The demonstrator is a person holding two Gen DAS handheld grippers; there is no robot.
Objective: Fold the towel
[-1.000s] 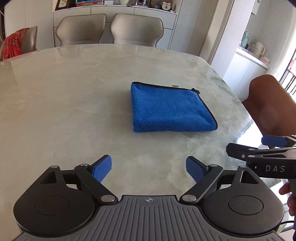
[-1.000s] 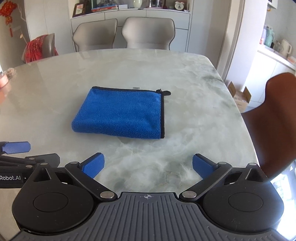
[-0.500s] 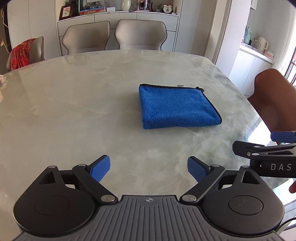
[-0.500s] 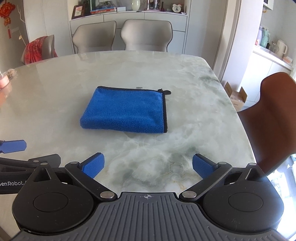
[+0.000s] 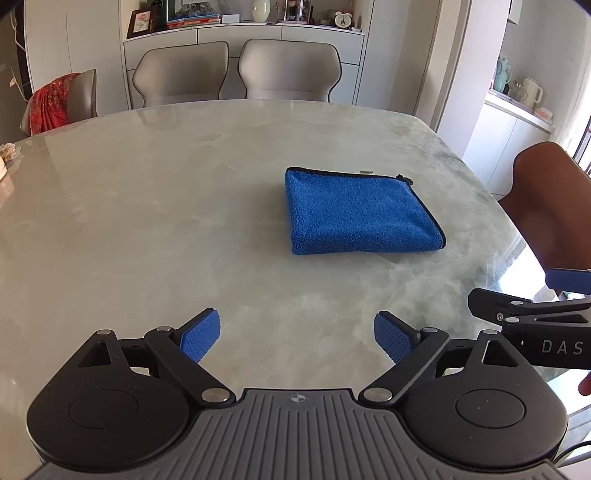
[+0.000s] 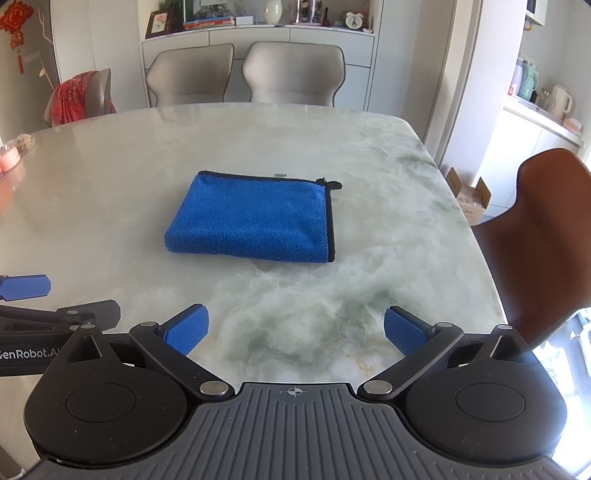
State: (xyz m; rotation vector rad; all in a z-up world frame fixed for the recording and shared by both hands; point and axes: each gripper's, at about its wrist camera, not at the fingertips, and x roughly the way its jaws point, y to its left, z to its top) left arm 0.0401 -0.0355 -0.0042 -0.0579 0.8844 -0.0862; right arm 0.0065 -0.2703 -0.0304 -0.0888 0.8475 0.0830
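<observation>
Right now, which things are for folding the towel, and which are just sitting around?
For the job:
- blue towel, already folded, lying on the table
- left gripper, open
- right gripper, open

Just sitting around:
- brown chair
- two grey chairs
- red cloth draped over a chair
- cardboard box on the floor

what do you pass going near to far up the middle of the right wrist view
right claw → bare marble table → folded blue towel → grey chair → white cabinet → vase
</observation>
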